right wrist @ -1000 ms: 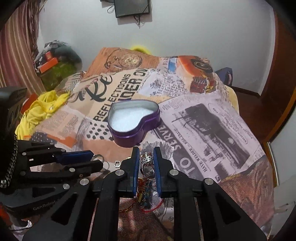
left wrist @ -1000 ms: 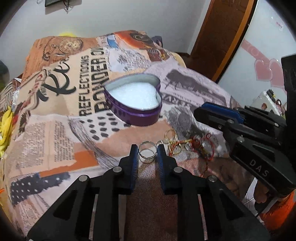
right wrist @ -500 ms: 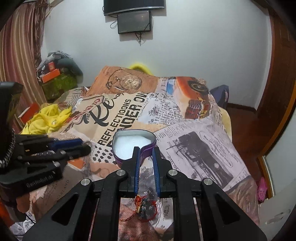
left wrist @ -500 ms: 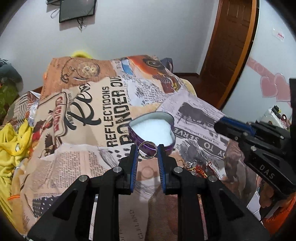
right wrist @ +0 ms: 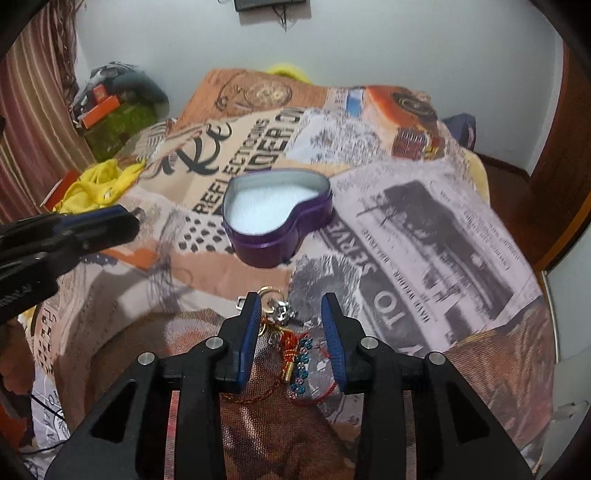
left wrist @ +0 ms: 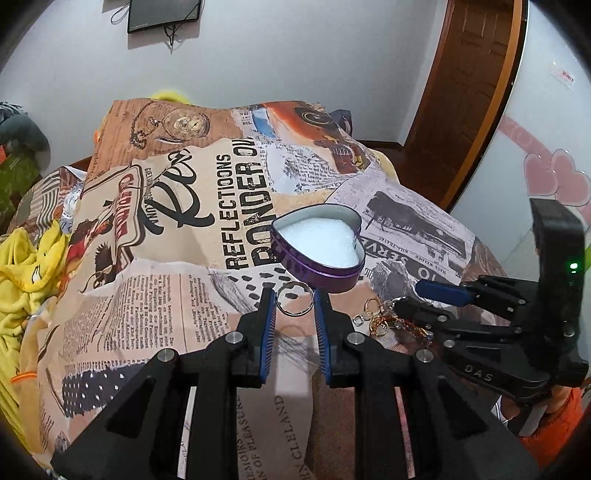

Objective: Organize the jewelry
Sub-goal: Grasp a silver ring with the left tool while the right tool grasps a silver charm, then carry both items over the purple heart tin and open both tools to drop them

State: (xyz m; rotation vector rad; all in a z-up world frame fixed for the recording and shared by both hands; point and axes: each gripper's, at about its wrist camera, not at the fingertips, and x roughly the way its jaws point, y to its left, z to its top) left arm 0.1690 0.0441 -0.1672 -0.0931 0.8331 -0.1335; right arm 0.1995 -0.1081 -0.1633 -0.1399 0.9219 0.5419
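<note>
Printed bedspread (left wrist: 155, 280) bears heart tin (left wrist: 317, 243); left hand-held gripper (left wrist: 294, 295) pinches silver ring (left wrist: 295, 303), right hand-held gripper (right wrist: 288, 314) gapes wide.

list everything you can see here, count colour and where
heart tin: 1, purple, white pad inside, mid bedspread
ring: 1, silver, between left gripper's fingers
jewelry pile: several pieces, gold, red, blue, silver, near edge, under right gripper
bedspread: 1, newspaper print, over bed
yellow cloth: 1, left of bed
screen: 1, black, on wall
door: 1, brown, right
left gripper: black, blue pads
right gripper: black, blue pads, open
</note>
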